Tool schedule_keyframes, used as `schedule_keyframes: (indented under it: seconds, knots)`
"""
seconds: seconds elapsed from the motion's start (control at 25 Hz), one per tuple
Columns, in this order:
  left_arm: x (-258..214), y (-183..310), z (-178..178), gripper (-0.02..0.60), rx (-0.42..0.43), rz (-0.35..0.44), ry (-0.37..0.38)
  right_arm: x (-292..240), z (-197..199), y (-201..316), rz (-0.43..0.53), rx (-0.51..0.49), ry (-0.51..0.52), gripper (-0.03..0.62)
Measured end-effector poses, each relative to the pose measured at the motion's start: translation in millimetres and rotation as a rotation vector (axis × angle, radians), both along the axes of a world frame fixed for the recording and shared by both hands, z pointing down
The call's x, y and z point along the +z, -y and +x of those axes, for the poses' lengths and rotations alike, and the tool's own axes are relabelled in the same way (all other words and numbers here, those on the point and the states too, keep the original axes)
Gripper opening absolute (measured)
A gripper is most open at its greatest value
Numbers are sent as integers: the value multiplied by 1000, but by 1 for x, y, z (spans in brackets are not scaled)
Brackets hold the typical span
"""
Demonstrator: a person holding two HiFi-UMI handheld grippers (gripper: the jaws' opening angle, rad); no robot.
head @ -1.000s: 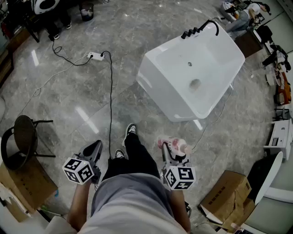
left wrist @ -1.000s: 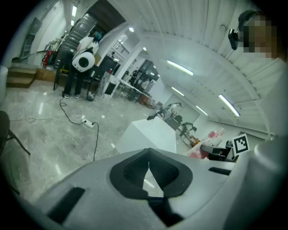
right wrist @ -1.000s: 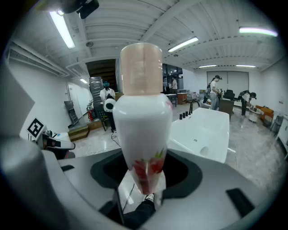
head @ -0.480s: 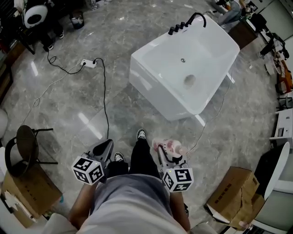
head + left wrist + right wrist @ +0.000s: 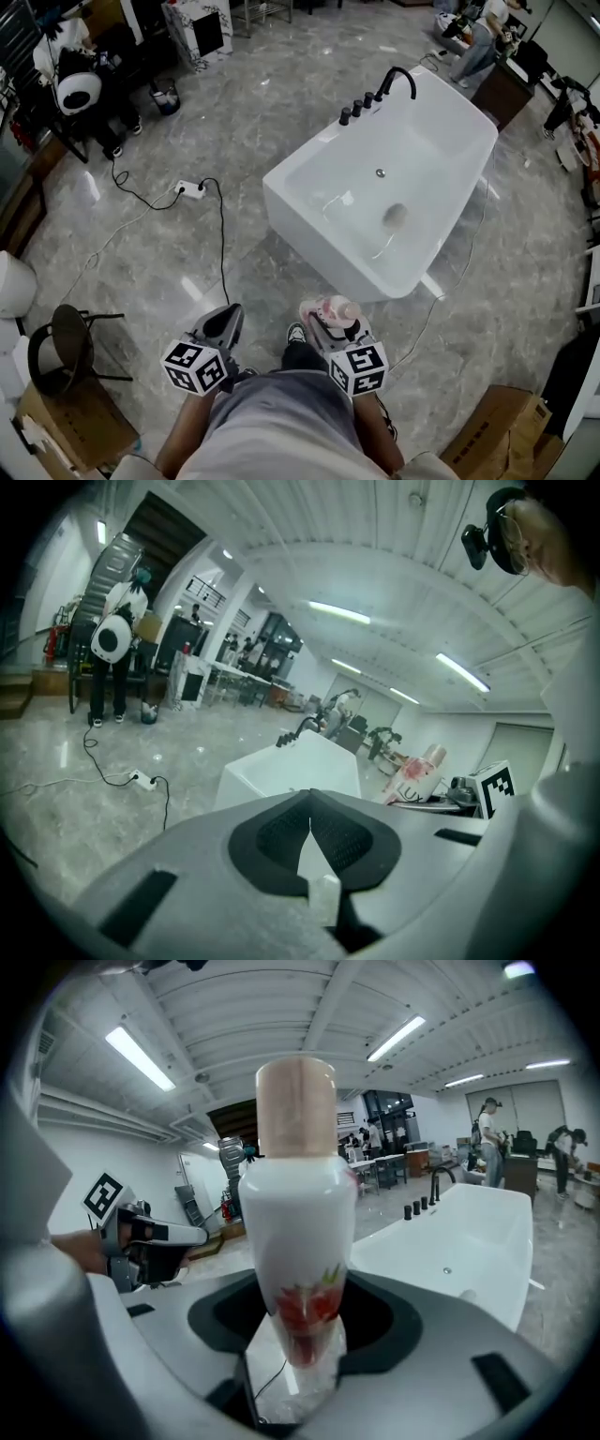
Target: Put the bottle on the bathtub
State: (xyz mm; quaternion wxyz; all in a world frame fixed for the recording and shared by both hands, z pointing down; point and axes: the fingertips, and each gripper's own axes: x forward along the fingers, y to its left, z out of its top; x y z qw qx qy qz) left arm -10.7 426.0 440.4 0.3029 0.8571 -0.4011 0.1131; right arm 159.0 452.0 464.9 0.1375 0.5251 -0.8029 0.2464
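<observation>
bottle (image 5: 298,1232) was pinched by its base in the jaws of the right gripper (image 5: 298,1340); the left gripper (image 5: 310,825) had its jaws pressed together, empty; the white bathtub (image 5: 305,230) stood ahead

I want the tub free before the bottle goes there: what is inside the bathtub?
Inside the bathtub only a round drain and a small metal fitting show, plus light reflections. The inner face of its near wall is largely hidden behind the rim.

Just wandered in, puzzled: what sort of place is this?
Probably a workshop or lab hall, not a bathroom: the bathtub stands alone on an open stone floor, with a power strip trailing cable and a cardboard box nearby.
</observation>
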Motion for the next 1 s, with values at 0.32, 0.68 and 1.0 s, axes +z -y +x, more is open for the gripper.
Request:
schedule_keyframes:
  seconds: [0.32,0.68,1.0]
  knots:
    - [-4,31,46,6,6,22,50,-6,19,49,9,-115,39,219]
    - [5,65,34,6,-63,-2,26,11,16,82,-63,-117,34,221]
    - [15,150,18,6,-28,-14,-5,21,4,146,-114,-94,4,221]
